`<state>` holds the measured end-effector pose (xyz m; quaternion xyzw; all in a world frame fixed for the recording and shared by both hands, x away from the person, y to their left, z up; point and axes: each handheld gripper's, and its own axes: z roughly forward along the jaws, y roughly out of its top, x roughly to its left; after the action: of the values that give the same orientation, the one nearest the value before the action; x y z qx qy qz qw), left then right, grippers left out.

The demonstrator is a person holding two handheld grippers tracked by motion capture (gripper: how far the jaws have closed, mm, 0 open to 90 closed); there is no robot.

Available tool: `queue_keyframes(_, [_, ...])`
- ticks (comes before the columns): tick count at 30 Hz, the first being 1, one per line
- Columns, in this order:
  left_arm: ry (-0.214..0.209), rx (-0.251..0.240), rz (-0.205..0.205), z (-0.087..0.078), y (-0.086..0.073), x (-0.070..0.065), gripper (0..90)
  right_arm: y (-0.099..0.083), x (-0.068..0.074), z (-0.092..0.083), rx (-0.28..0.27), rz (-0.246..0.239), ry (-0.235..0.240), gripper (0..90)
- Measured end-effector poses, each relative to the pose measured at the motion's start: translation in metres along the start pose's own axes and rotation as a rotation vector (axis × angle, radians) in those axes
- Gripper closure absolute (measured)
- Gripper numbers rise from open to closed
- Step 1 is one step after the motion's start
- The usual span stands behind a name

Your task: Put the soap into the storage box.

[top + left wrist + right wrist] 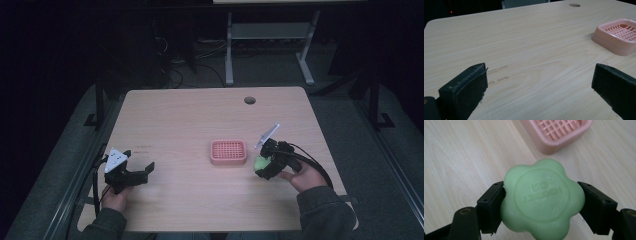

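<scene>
We see the right gripper [264, 165] at about 4 o'clock on the table [190, 120], its jaws clamped on either side of a green flower-shaped soap [541, 200]. The person's right hand [300, 177] comes in from 5 o'clock, forearm angled inward, and tips the gripper toward 9 o'clock, so the soap sits just right of the pink soap dish [228, 152] and apart from it. In the right gripper view the soap's embossed round face is turned to the camera and the dish lies past it at 12 o'clock. The left gripper [137, 172] rests near 8 o'clock, held low by the left hand [116, 199] and pointing toward 3 o'clock; its jaws stand wide apart with bare tabletop between them, the dish well off at 2 o'clock in its own view
</scene>
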<state>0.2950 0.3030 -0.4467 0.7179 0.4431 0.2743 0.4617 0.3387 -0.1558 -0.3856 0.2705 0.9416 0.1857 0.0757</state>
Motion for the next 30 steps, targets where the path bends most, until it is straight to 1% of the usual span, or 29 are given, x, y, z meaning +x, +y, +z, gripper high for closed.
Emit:
queue_keyframes(2, [0.006, 0.002, 0.004, 0.0, 0.0, 0.001, 0.0, 0.005, -0.001, 0.0, -0.01, -0.002, 0.005, 26.1])
queue_keyframes(7, [0.014, 0.0, -0.015, 0.001, 0.0, 0.004, 0.0, 0.018, -0.002, 0.0, -0.012, -0.015, 0.011, 26.1])
queue_keyframes(10, [0.013, -0.003, -0.009, 0.0, 0.0, 0.004, 0.0, 0.025, -0.002, 0.001, -0.011, -0.027, 0.011, 26.1])
queue_keyframes(13, [0.013, -0.005, -0.01, 0.001, 0.0, 0.004, 0.0, 0.03, -0.003, 0.002, -0.016, -0.031, 0.012, 26.0])
queue_keyframes(15, [0.011, -0.003, -0.012, 0.001, 0.0, 0.004, 0.0, 0.033, -0.003, 0.003, -0.018, -0.033, 0.02, 26.1])
queue_keyframes(17, [0.012, -0.004, -0.01, 0.001, 0.0, 0.004, 0.0, 0.036, -0.004, 0.003, -0.021, -0.039, 0.016, 26.1])
queue_keyframes(19, [0.012, -0.005, -0.01, 0.001, 0.0, 0.004, 0.0, 0.039, -0.004, 0.003, -0.029, -0.039, 0.018, 26.1])
queue_keyframes(20, [0.012, -0.004, -0.011, 0.001, 0.0, 0.004, 0.0, 0.04, -0.004, 0.002, -0.035, -0.037, 0.028, 26.1])
queue_keyframes(21, [0.012, -0.004, -0.012, 0.001, 0.0, 0.004, 0.0, 0.042, -0.005, 0.002, -0.038, -0.041, 0.026, 26.0])
queue_keyframes(28, [0.01, -0.007, -0.01, 0.001, 0.0, 0.004, 0.0, 0.053, -0.006, 0.004, -0.035, -0.054, 0.035, 26.0])
queue_keyframes(30, [0.011, -0.006, -0.011, 0.001, 0.0, 0.004, 0.0, 0.057, -0.006, 0.005, -0.035, -0.06, 0.03, 26.1])
